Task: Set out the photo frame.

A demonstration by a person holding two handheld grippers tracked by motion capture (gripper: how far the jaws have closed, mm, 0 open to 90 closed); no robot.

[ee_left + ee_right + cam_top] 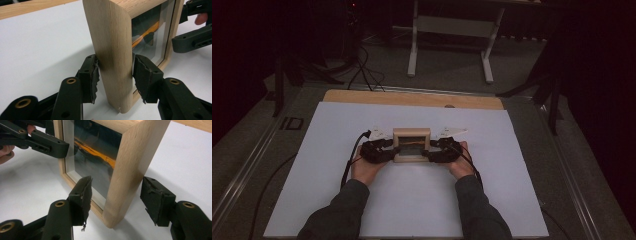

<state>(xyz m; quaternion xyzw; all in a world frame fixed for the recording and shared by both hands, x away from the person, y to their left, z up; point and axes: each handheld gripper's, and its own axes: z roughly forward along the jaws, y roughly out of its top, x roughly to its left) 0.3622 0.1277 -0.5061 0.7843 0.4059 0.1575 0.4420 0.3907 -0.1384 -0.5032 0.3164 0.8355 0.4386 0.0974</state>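
**Wooden frame gripped on one side, freed on the other**

High view: the wooden frame stands mid-desk between both grippers.

Left gripper view: the left gripper clamps the frame's side rail, pads pressing the wood.

Right gripper view: the right gripper straddles the other rail, jaws wide, pads clear of the wood.

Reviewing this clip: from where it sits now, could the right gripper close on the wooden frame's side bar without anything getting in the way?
Probably yes. The right gripper already straddles the side bar of the wooden picture frame, with open gaps at both fingers and nothing between them and the wood. The left gripper clamps the opposite side bar, well clear.
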